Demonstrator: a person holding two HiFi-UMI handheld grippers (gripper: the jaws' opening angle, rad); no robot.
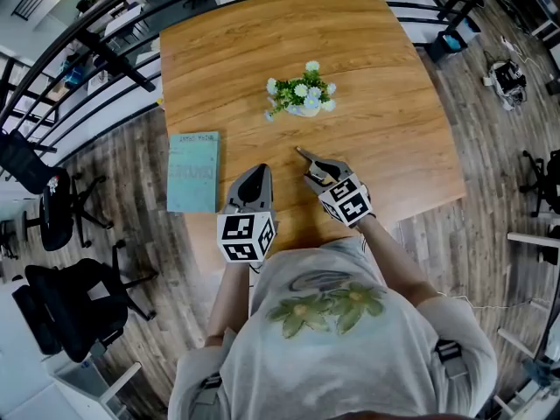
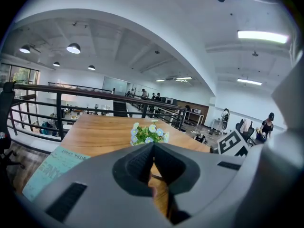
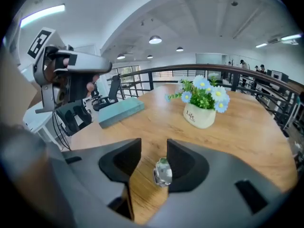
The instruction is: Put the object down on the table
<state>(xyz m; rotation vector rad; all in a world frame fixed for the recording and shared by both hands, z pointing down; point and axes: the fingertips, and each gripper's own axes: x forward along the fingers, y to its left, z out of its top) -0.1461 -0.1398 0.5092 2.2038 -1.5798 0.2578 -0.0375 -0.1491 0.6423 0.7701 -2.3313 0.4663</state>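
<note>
Between the wide-open jaws of the right gripper [image 3: 154, 146], just beside 1 jaw, the small clear object [image 3: 162, 171] looks already set on the table [image 3: 247, 132]; next move: lift away without nudging it, while the left gripper [image 2: 153, 148] is closed and empty.

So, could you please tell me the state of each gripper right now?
Left gripper: closed, empty.
Right gripper: jaws open, small clear glassy object lying between them, not clamped.

I see a warm brown wooden table [image 1: 385, 138] bearing a flat teal book [image 1: 192, 171] at its left edge, a cream pot of blue-white flowers [image 1: 302, 94] mid-table, and a small clear glassy piece [image 3: 162, 172] toward the near edge.
</note>
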